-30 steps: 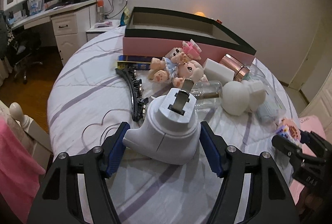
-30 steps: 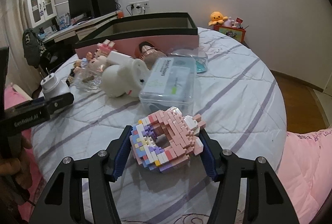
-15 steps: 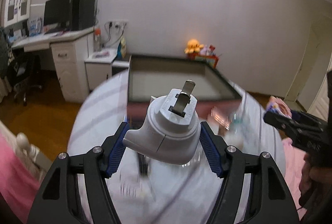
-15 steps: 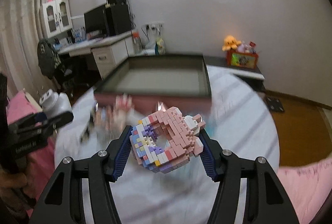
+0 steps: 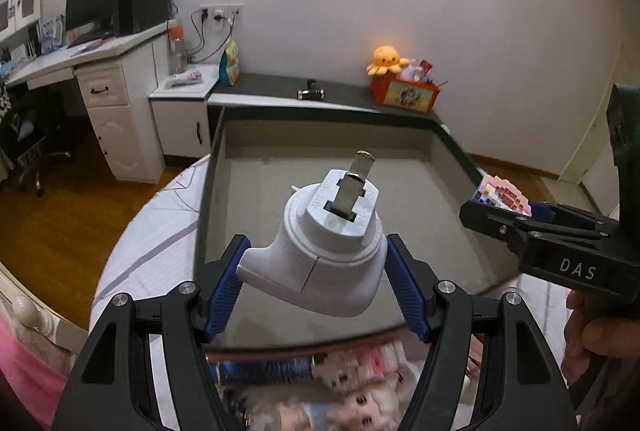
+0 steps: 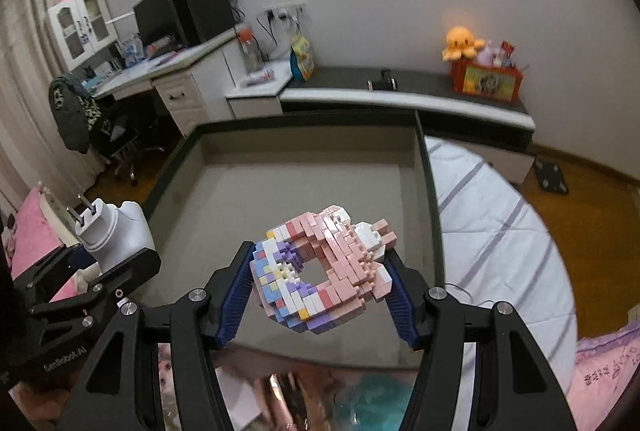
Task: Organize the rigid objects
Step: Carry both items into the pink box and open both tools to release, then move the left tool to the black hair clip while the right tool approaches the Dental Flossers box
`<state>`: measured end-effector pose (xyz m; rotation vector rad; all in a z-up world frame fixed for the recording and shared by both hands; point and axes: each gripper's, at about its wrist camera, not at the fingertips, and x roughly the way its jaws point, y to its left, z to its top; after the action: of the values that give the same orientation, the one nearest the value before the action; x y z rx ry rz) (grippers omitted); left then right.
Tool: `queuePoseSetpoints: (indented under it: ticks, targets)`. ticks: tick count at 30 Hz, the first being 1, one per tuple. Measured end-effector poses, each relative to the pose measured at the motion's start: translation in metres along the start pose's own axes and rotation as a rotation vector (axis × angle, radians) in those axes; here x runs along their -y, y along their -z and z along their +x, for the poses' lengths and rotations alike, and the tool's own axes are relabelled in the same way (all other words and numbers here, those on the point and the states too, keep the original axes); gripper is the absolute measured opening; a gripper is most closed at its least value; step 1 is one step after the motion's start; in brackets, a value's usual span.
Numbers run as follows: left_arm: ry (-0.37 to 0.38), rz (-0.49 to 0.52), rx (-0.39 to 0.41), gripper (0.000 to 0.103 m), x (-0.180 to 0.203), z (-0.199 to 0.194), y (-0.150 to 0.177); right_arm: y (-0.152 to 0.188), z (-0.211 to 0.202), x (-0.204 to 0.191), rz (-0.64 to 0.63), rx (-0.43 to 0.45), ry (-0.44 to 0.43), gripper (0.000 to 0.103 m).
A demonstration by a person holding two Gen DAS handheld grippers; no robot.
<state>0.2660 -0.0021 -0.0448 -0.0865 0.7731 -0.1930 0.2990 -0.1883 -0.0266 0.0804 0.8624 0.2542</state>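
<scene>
My left gripper (image 5: 316, 287) is shut on a white plug adapter (image 5: 324, 255) with metal prongs, held in the air over the near side of an empty grey-lined box (image 5: 312, 151) with a dark rim. My right gripper (image 6: 320, 291) is shut on a pink and pastel brick-built ring (image 6: 320, 267), also held over the box (image 6: 304, 175). The right gripper shows in the left wrist view (image 5: 520, 219) at the right. The left gripper with the adapter (image 6: 112, 231) shows at the left of the right wrist view.
The box stands on a round bed with a striped sheet (image 6: 492, 215). Blurred dolls and a blue tube (image 5: 272, 369) lie on the bed below the box's near wall. A desk (image 5: 100, 71) and a low ledge with a plush octopus (image 5: 384, 59) stand beyond.
Both grippers have risen from the bed and moved forward with their objects. They now hang over the box instead of over the pile of items.
</scene>
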Motion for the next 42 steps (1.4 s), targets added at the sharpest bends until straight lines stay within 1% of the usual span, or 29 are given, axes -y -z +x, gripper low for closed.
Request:
queuePoseSetpoints:
  ticks: [4,8,10,11,12,13,14,15,19,22,25,27,30,34,36,39,42]
  targets:
    - [-0.007,-0.003,-0.034,0.069,0.002,0.021,-0.001,0.005,0.015,0.005,0.013,-0.034,0.005,0.062]
    - [-0.018,-0.002,-0.061,0.069,0.004,0.031,0.003,0.007,0.022,0.009,0.025,-0.049,0.013,0.062]
    - [-0.036,0.001,-0.060,0.072,0.005,0.033,0.004,0.007,0.023,0.009,0.024,-0.054,0.003,0.069]
    - [-0.043,0.002,-0.056,0.082,0.006,0.031,0.005,0.008,0.023,0.009,0.025,-0.056,0.002,0.086]
    - [-0.059,0.003,-0.046,0.089,0.007,0.029,0.005,0.009,0.021,0.010,0.024,-0.043,0.004,0.088]
    - [-0.076,0.006,-0.035,0.094,0.007,0.025,0.004,0.009,0.019,0.010,0.023,-0.034,0.008,0.088]
    - [-0.081,0.008,-0.025,0.102,0.006,0.023,0.005,0.010,0.017,0.011,0.027,-0.029,0.011,0.091]
    - [-0.081,0.010,-0.012,0.103,0.006,0.019,0.005,0.011,0.015,0.012,0.036,-0.026,0.001,0.091]
    - [-0.118,0.012,0.030,0.103,0.002,-0.004,0.009,0.014,-0.003,0.014,0.067,0.020,0.003,0.092]
    - [-0.115,-0.021,0.104,0.103,-0.004,-0.036,0.016,0.020,-0.026,0.015,0.095,0.075,-0.007,0.092]
    - [-0.090,-0.043,0.181,0.103,-0.007,-0.070,0.026,0.031,-0.056,0.009,0.095,0.137,-0.019,0.092]
    - [-0.050,-0.056,0.232,0.103,-0.010,-0.095,0.038,0.042,-0.075,0.007,0.097,0.165,-0.014,0.092]
    - [-0.004,-0.072,0.276,0.103,-0.015,-0.121,0.056,0.062,-0.098,0.007,0.110,0.202,-0.011,0.092]
    - [0.041,-0.129,0.310,0.103,-0.022,-0.148,0.081,0.094,-0.121,0.007,0.124,0.231,-0.002,0.092]
    - [0.058,-0.138,0.286,0.103,-0.025,-0.155,0.094,0.110,-0.128,0.006,0.131,0.243,0.011,0.092]
    - [0.017,-0.146,0.302,0.103,-0.025,-0.167,0.116,0.132,-0.133,0.001,0.124,0.245,0.042,0.093]
    - [0.006,-0.135,0.296,0.103,-0.022,-0.170,0.133,0.149,-0.131,-0.002,0.114,0.232,0.060,0.093]
